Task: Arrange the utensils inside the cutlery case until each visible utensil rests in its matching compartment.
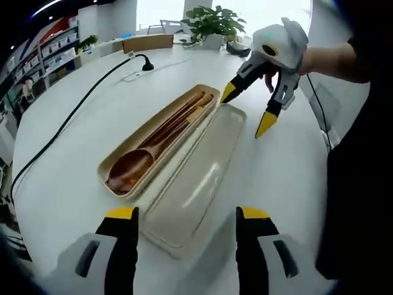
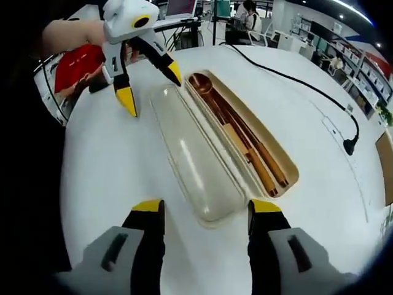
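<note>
A beige cutlery case [image 1: 126,188] [image 2: 285,165] lies open on the white table, holding a brown wooden spoon [image 1: 132,167] [image 2: 206,86] and chopsticks [image 1: 184,114] [image 2: 264,163]. Its translucent lid [image 1: 193,178] [image 2: 193,157] rests flat alongside it. My left gripper [image 1: 187,214] [image 2: 149,86] is open with nothing between its fingers, poised over the lid's near end. My right gripper [image 2: 206,206] [image 1: 249,109] is also open and holds nothing, hovering over the lid's opposite end.
A black cable [image 1: 67,120] [image 2: 288,77] runs across the white round table [image 1: 67,184] [image 2: 110,172]. A potted plant [image 1: 212,24] and a cardboard box [image 1: 147,42] stand at the far edge. A red object [image 2: 77,64] lies near the person's hand.
</note>
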A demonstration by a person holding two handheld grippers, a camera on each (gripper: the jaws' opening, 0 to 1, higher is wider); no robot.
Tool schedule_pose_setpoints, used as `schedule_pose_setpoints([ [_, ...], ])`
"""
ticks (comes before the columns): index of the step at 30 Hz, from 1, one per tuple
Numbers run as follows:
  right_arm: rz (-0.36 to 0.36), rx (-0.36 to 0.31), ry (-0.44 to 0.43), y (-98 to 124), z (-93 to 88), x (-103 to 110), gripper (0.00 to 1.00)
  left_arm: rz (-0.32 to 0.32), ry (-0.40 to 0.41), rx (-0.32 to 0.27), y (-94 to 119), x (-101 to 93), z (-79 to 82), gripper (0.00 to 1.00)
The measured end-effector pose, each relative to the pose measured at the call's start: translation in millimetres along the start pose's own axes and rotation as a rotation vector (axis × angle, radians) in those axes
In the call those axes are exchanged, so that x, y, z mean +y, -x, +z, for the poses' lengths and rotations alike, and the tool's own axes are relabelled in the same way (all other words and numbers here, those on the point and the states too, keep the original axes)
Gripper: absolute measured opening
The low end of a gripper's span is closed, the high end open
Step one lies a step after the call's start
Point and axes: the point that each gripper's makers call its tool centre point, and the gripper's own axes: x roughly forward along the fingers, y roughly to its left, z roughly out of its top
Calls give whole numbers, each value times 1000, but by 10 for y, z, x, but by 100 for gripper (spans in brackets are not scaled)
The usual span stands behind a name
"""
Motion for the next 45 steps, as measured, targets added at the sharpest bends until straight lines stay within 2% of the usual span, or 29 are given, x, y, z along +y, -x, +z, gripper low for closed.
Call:
schedule_pose_setpoints([
  [4, 15, 8, 23, 13, -6, 77, 42, 13, -61, 14, -12, -35, -31, 62],
  [6, 20, 12, 35, 14, -13, 92, 39, 28, -148, 31, -12, -20, -61, 61],
  [7, 21, 13, 37, 13, -15, 93, 39, 5, -107, 21, -36, -81, -65, 60],
  [16, 52, -1, 87, -60, 96, 122, 41, -5, -142, 22, -29, -85, -39, 56],
  [25, 74, -36, 123, -130, 211, 169, 39, 13, -116, 14, -41, -78, 9, 49],
  [27, 82, -48, 177, -131, 233, 207, 37, 18, -109, 14, -45, -70, 11, 49],
  [35, 96, -39, 197, -109, 230, 287, 35, 29, -110, 13, -26, -106, 6, 49],
  [37, 101, -35, 194, -98, 215, 303, 35, 49, -129, 22, -2, -109, -4, 49],
  [39, 106, -28, 188, -86, 194, 310, 34, 68, -193, 21, 27, -102, -8, 49],
  [42, 136, -17, 125, -42, 162, 355, 34, 66, -200, 29, 70, -121, -57, 45],
  [45, 173, 2, 28, 5, 116, 409, 34, 66, -201, 27, 119, -112, -83, 46],
])
